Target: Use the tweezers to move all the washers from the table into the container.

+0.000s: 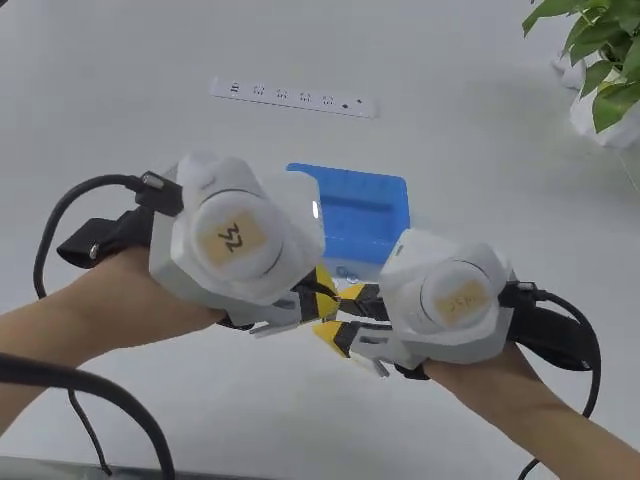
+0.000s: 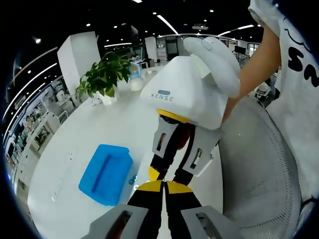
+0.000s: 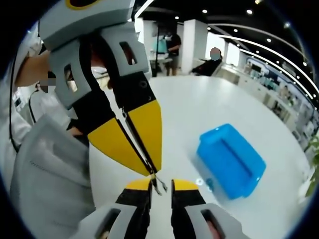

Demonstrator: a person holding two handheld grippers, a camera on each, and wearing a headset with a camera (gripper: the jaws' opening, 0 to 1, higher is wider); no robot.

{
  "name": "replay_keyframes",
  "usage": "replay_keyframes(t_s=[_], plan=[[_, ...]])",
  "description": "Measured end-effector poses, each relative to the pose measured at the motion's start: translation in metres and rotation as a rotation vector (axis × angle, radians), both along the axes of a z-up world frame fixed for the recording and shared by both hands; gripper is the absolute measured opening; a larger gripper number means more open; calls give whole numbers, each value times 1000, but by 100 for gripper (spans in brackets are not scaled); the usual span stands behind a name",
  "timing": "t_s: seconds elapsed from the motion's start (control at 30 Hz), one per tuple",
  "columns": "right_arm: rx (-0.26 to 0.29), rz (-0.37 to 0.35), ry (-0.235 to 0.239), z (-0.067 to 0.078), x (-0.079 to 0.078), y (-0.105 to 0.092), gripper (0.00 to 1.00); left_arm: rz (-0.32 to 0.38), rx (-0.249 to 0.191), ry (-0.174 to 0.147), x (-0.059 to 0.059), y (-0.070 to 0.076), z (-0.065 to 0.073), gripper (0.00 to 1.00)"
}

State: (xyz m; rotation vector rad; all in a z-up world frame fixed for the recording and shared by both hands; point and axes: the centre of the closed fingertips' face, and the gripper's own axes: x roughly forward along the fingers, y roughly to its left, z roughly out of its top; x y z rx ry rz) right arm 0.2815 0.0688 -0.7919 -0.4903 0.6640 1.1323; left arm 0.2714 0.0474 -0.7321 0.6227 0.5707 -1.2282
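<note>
Right gripper view: thin metal tweezers (image 3: 157, 182), blue rectangular container (image 3: 230, 160).

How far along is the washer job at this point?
Nothing looks done: the blue container looks empty inside. In hand: the tweezers sit clamped in the left gripper, tips between the right gripper jaws. Left: washers beside the container on the table.

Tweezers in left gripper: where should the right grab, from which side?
Probably the short tip end of the tweezers jutting past the shut tongs of the left gripper; the rest is sandwiched. Bring the right gripper head-on, tongs straddling it.
</note>
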Motion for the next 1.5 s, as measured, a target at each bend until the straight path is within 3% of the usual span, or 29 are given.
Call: replay_keyframes(t_s=[0.37,0.53,0.57,0.6,0.63,0.67,0.7,0.77,0.87,1.0,1.17,1.3,1.5], plan=[[-23,-13,-40,-8,17,1,6,30,16,-54,17,-2,-9,0],[-34,-18,-58,-13,26,-2,6,91,-15,-37,26,-4,-14,0],[-32,-23,-56,-14,28,-3,6,109,-30,-38,29,-5,-14,0],[-31,-27,-55,-15,29,-3,6,165,-75,-34,33,-7,-12,0],[-32,-32,-53,-16,31,-4,6,193,-104,-15,34,-9,-12,0],[-33,-34,-52,-17,32,-5,6,202,-115,2,34,-9,-12,0],[-37,-33,-51,-17,32,-5,6,207,-117,-3,35,-9,-12,1],[-40,-33,-51,-17,32,-6,6,203,-120,-21,34,-8,-12,6],[-41,-37,-48,-19,34,-9,6,241,-133,-14,35,-6,-13,19],[-42,-40,-45,-21,35,-10,6,357,-216,1,37,1,-7,50],[-33,-38,-45,-20,34,-5,6,500,-250,22,29,23,-10,74],[-19,-49,-34,-18,38,-3,6,569,-274,27,17,37,-11,77],[18,-82,-20,-11,41,-4,6,631,-268,10,-3,50,-12,82]])
